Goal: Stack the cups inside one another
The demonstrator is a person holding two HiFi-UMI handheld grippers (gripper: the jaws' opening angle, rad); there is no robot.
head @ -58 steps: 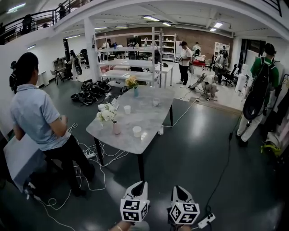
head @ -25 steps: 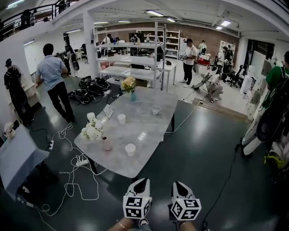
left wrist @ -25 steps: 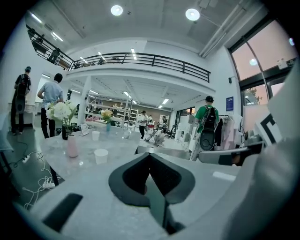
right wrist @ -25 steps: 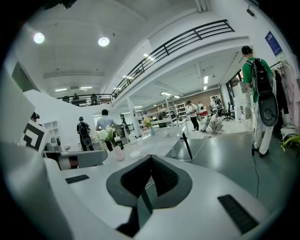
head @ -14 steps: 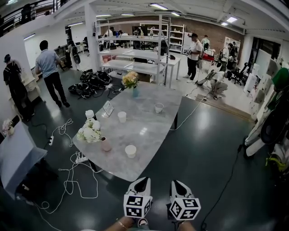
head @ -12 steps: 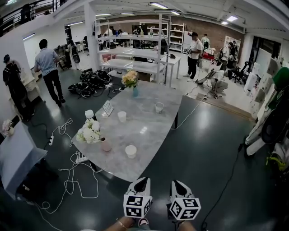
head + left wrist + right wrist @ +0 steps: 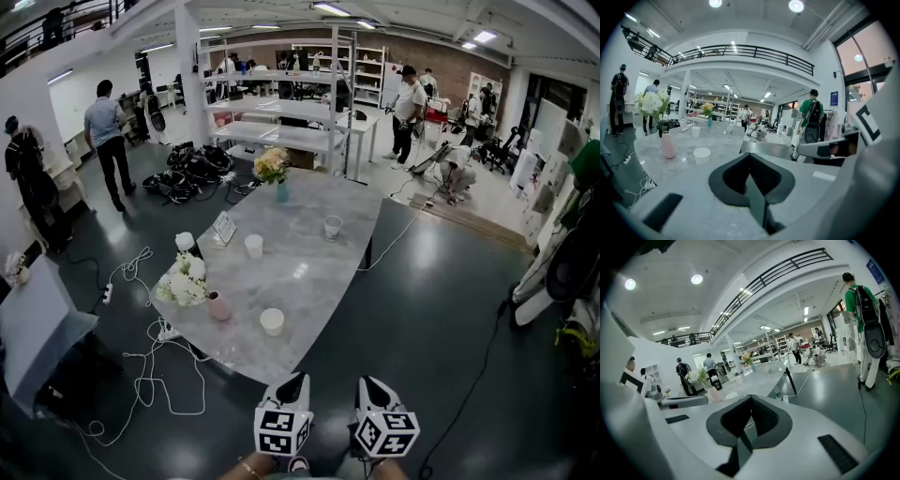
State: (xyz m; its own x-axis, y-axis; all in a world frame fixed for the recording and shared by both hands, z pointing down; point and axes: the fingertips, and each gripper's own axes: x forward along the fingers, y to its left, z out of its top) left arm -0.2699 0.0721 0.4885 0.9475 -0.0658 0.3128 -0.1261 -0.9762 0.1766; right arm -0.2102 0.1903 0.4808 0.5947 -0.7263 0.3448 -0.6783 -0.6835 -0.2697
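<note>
Left tool (image 7: 292, 382) and right tool (image 7: 367, 384) were closed, empty, side by side off near end of desk (image 7: 309, 277); three cups (image 7: 272, 322) stood apart on it.

A long, grey, marble-look surface (image 7: 314, 281) stands on the glossy dark floor (image 7: 422, 309). Near its close end sits a white cup (image 7: 272, 322), with a pink vase (image 7: 218, 306) of white flowers (image 7: 183, 286) just to its left. Farther along stand a second white cup (image 7: 253, 246), a small card stand (image 7: 224, 228) by the left edge, and a clear cup (image 7: 333, 227). A blue vase (image 7: 282, 193) with yellow flowers (image 7: 272, 166) stands at the far end.
</note>
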